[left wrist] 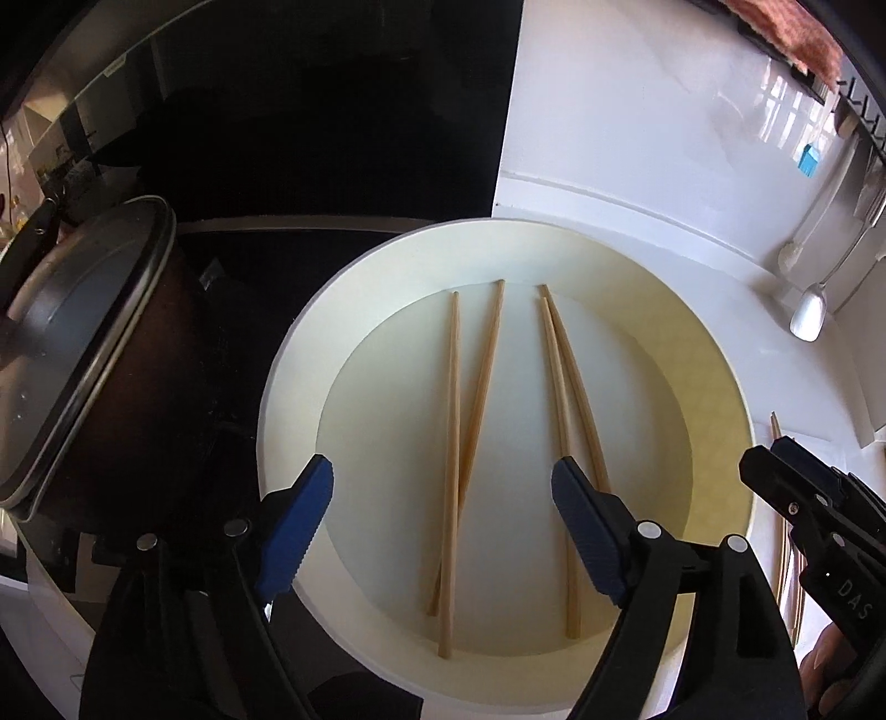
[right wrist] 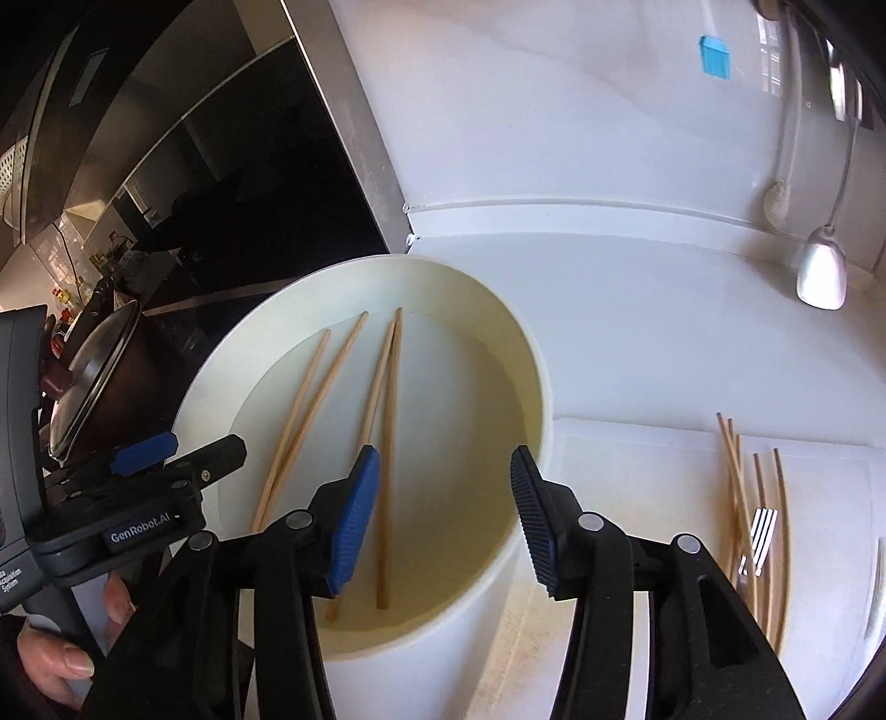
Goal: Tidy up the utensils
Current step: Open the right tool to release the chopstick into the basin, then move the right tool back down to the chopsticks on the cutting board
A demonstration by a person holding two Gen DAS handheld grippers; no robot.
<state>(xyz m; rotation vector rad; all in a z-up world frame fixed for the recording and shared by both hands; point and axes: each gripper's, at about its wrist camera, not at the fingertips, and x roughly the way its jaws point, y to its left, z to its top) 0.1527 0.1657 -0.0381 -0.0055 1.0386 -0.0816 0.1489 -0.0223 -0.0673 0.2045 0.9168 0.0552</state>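
You worked at a white counter [right wrist: 637, 343] with a glossy white wall [right wrist: 554, 99] behind it, daylight from a window mirrored in the shine [left wrist: 786, 116]. A dark glass panel [right wrist: 266, 166] stood to the left, reflecting the room. A blue tag [right wrist: 714, 58] was stuck on the wall. A reddish cloth [left wrist: 786, 33] hung top right.

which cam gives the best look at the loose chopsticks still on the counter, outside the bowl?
Right wrist view. The loose chopsticks lie in full on the counter right of the white bowl, with a fork among them. The left wrist view shows only slivers at its right edge, mostly hidden behind the right gripper.
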